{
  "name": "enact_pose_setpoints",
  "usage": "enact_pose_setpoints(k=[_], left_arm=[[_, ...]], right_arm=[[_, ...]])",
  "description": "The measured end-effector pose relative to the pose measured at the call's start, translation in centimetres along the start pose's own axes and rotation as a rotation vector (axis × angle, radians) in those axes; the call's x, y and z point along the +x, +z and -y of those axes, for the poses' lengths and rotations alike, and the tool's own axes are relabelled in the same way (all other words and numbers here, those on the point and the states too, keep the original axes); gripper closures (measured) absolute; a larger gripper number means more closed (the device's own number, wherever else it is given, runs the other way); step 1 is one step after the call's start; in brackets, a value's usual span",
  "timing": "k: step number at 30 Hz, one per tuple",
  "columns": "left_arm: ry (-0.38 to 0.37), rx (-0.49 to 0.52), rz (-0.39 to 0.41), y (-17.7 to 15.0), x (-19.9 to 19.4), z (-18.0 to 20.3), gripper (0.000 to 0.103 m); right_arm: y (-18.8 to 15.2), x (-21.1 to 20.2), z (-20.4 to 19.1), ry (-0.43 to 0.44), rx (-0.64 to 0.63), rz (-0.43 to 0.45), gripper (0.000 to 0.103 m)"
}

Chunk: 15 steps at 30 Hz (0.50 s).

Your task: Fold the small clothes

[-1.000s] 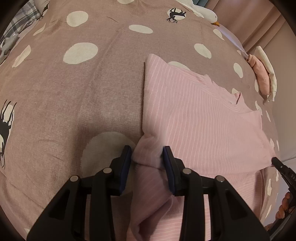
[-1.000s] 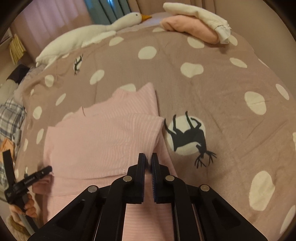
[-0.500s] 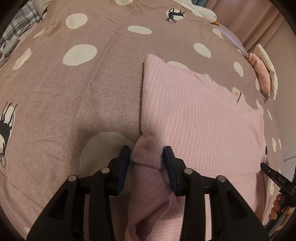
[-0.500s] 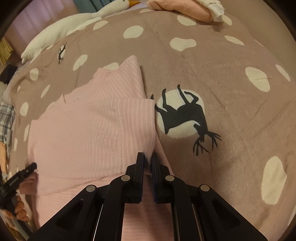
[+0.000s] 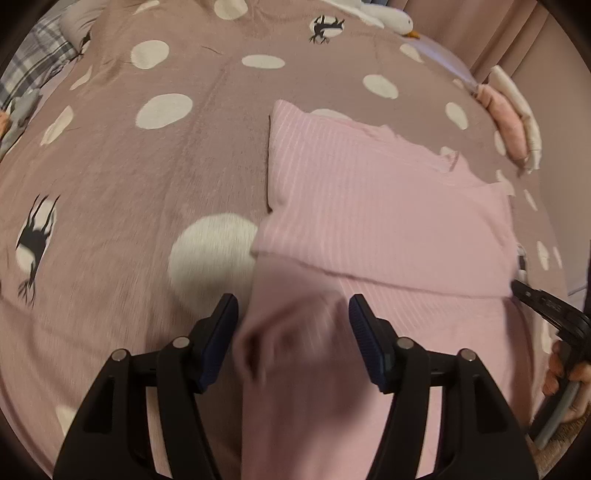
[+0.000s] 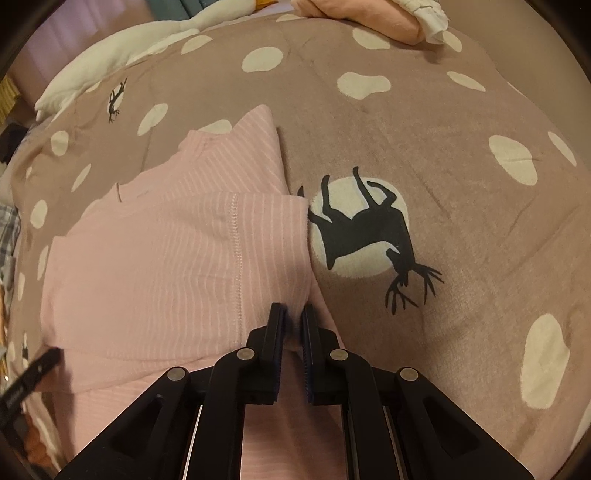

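Observation:
A pink striped garment (image 5: 369, 206) lies on the bed with its lower part folded up over the body. My left gripper (image 5: 291, 306) hovers over the garment's left side. Its jaws are opening; blurred pink fabric hangs between them, and neither pad presses on it. In the right wrist view the same garment (image 6: 166, 258) shows a stitched hem across the folded layer. My right gripper (image 6: 293, 314) is shut on the fold's right edge, low over the bed. The right gripper (image 5: 546, 306) also shows at the left wrist view's right edge, held by a hand (image 5: 565, 369).
The mauve bedspread (image 5: 147, 184) has white dots and black deer prints (image 6: 369, 229). A pile of folded pink and white clothes (image 6: 369, 18) sits at the far edge. A white goose plush (image 6: 129, 48) lies at the back, plaid cloth (image 5: 37, 62) at far left.
My left jaws have spread and let go of the folded edge, which now lies flat; the gripper has drawn back. My right gripper sank toward the bed, still shut on the fabric.

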<state>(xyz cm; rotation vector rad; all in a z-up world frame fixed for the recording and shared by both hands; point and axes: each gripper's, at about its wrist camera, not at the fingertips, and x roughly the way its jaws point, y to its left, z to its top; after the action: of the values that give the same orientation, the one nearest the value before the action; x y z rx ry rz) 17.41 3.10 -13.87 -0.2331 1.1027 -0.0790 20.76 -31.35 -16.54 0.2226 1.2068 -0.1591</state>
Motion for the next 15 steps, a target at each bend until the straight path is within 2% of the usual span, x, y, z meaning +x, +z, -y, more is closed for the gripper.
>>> enact_pose_setpoints(k=[3,4,6,7,8,10,12,13,15], left_arm=[[-0.006,0.002,0.051,-1.0,-2.4,0.0,0.029],[-0.004,0.001,0.069,-1.3,-3.3,0.0,0.024],[-0.014,-0.007,0.109,-2.0,-5.1,-0.1,0.018],[-0.023,-0.012,0.124,-2.3,-5.9,-0.2,0.015],[-0.035,-0.018,0.139,-2.7,-6.7,-0.4,0.012],[-0.059,-0.033,0.165,-3.4,-7.9,-0.6,0.007],[-0.077,-0.043,0.18,-4.3,-8.8,-0.7,0.006],[-0.083,-0.048,0.183,-4.7,-9.1,-0.8,0.005],[-0.091,-0.055,0.182,-5.6,-9.3,-1.0,0.005]], right_arm=[[-0.1,-0.8,0.1,0.007,-0.002,0.015,0.095],[-0.4,-1.3,0.2,0.011,0.0,0.02,0.09],[-0.8,-2.3,0.5,0.019,0.004,0.034,0.072],[-1.1,-3.1,0.6,0.029,0.006,0.05,0.057],[-1.3,-3.6,0.6,0.037,0.008,0.063,0.048],[-2.0,-5.2,0.6,0.067,0.003,0.095,0.046],[-2.7,-7.0,0.6,0.099,-0.006,0.134,0.038],[-3.3,-8.1,0.6,0.115,-0.012,0.164,0.03],[-4.0,-9.5,0.5,0.135,-0.028,0.2,0.027]])
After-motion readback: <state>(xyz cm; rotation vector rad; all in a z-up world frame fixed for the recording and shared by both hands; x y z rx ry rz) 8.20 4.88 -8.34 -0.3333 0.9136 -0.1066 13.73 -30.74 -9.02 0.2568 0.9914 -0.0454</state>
